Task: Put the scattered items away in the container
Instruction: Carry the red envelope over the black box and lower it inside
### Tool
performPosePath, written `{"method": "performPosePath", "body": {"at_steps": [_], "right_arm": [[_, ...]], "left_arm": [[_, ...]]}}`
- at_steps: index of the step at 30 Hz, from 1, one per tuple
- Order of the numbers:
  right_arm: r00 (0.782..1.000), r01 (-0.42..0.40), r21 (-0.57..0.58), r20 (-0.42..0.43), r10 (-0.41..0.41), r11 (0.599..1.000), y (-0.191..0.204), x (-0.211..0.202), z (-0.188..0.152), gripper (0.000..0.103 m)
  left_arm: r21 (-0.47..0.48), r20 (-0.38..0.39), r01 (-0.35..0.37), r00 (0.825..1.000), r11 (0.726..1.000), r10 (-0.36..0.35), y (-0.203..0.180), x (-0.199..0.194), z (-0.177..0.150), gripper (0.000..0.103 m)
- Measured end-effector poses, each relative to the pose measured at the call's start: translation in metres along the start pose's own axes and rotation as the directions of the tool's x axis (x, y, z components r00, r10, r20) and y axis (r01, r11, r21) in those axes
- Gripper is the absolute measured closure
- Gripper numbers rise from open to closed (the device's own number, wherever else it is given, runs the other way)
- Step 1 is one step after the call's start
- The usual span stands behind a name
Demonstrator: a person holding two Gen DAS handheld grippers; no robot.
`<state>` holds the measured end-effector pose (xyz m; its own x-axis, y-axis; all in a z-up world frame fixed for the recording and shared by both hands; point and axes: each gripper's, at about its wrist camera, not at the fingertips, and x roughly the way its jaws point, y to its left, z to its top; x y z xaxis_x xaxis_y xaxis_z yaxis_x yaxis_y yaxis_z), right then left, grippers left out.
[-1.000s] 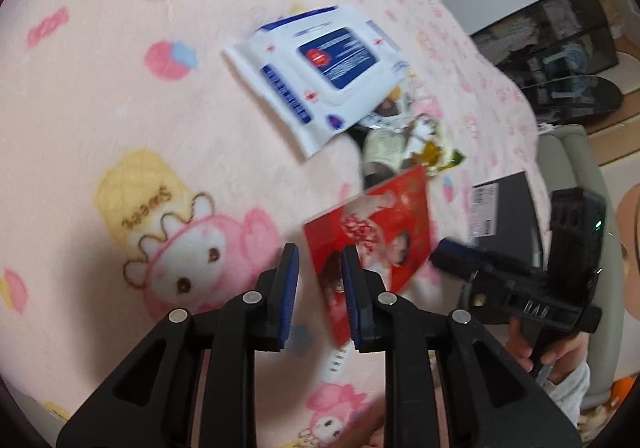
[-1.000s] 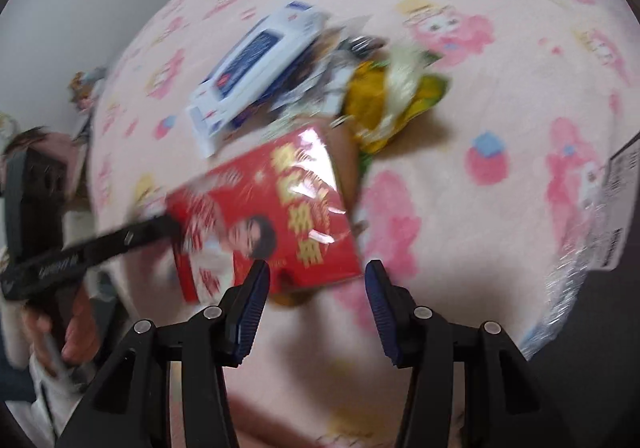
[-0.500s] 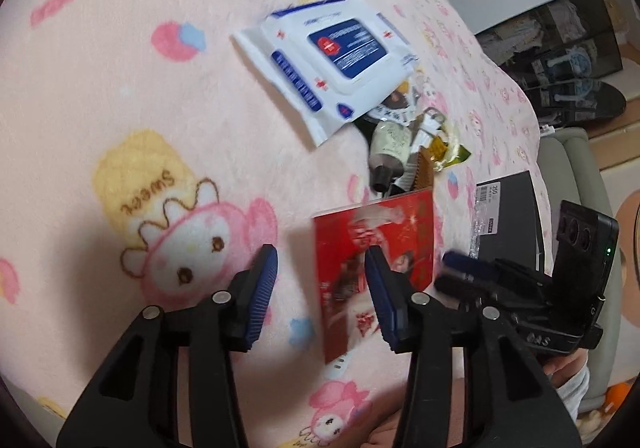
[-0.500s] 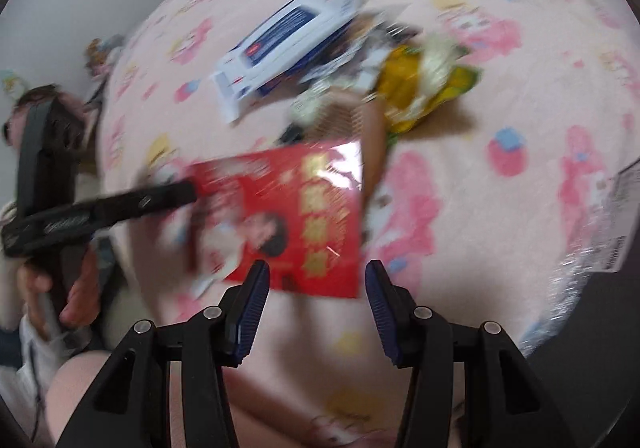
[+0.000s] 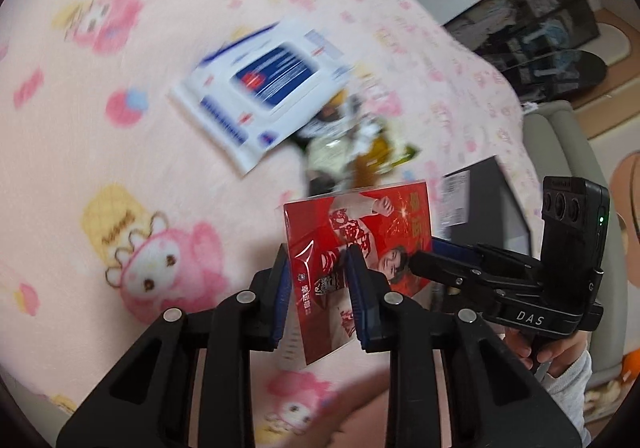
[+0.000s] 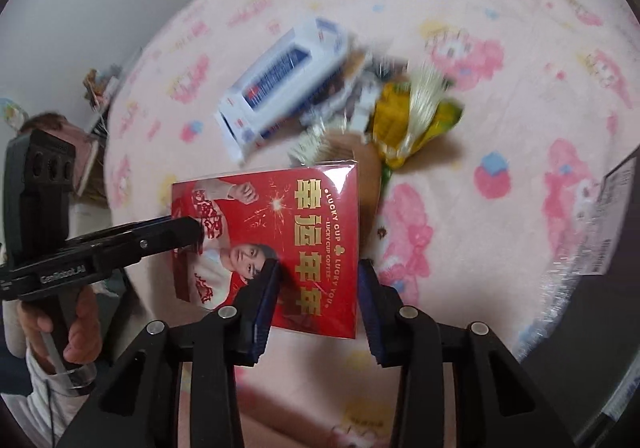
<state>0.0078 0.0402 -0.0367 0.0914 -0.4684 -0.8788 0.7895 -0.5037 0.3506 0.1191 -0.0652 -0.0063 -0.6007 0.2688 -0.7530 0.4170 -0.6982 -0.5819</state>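
red packet (image 5: 360, 232) lifted above the pink cartoon blanket (image 5: 120, 151), both tools on it. left tool (image 5: 316, 300) jaws, just closing, clamped on its left edge; right tool (image 6: 316, 300) jaws, just closing, straddling its lower right corner, contact unclear. white wipes pack (image 6: 280, 83) and yellow wrapper (image 6: 408, 115) lie behind, blurred.

Two claws of mine in play: left gripper (image 5: 316, 268), right gripper (image 6: 318, 280).

One red packet (image 6: 280, 224) with gold lettering, between my fingers.

One white-and-blue wipes pack (image 6: 280, 75), ahead of claw, beyond red packet.

One yellow-green snack bag (image 6: 412, 119), ahead, right of wipes pack.

Small clutter heap (image 5: 344, 143) beside it: number of pieces not countable, too blurred.

One black box (image 5: 492, 203) with white label, off to right of left claw.

One pink cartoon blanket (image 5: 120, 175) under everything.
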Motion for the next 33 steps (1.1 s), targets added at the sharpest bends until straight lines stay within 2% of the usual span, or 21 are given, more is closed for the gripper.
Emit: {"method": "performPosePath", "body": {"at_steps": [3,4,8,12,16,19,22,25,29,33], "right_arm": [[0.998,0.009,-0.01,0.067,-0.008,1.0,0.004,-0.038,-0.006,0.068],[0.996,0.01,-0.013,0.084,-0.009,1.0,-0.013,-0.066,-0.013,0.068],[0.984,0.056,-0.012,0.169,-0.053,0.998,-0.039,-0.141,-0.031,0.068],[0.963,0.113,0.029,0.245,-0.117,0.993,-0.063,-0.206,-0.05,0.068],[0.93,0.187,0.106,0.302,-0.211,0.977,-0.109,-0.271,-0.087,0.068],[0.908,0.22,0.184,0.32,-0.271,0.958,-0.144,-0.3,-0.11,0.068],[0.893,0.247,0.256,0.314,-0.322,0.934,-0.181,-0.313,-0.133,0.068],[0.89,0.265,0.326,0.28,-0.361,0.907,-0.22,-0.309,-0.152,0.068],[0.896,0.278,0.39,0.225,-0.384,0.878,-0.261,-0.291,-0.168,0.068],[0.903,0.273,0.421,0.198,-0.382,0.865,-0.286,-0.273,-0.18,0.068]], "left_arm": [[0.061,0.018,0.029,0.999,0.998,-0.03,-0.029,-0.019,0.007,0.078],[0.091,0.022,0.034,0.999,0.995,-0.036,-0.044,-0.026,0.011,0.078],[0.175,0.019,0.076,0.997,0.982,-0.08,-0.097,-0.035,0.022,0.078],[0.282,-0.005,0.084,0.996,0.956,-0.087,-0.165,-0.021,0.027,0.078],[0.348,-0.061,0.147,0.989,0.926,-0.134,-0.232,0.014,0.025,0.078],[0.375,-0.106,0.202,0.979,0.905,-0.175,-0.277,0.047,0.017,0.078],[0.393,-0.149,0.211,0.975,0.895,-0.165,-0.311,0.089,0.006,0.078],[0.413,-0.184,0.206,0.973,0.887,-0.14,-0.337,0.129,-0.005,0.078],[0.426,-0.232,0.186,0.968,0.885,-0.092,-0.349,0.177,-0.016,0.078],[0.42,-0.258,0.18,0.963,0.889,-0.073,-0.341,0.206,-0.023,0.078]]}}
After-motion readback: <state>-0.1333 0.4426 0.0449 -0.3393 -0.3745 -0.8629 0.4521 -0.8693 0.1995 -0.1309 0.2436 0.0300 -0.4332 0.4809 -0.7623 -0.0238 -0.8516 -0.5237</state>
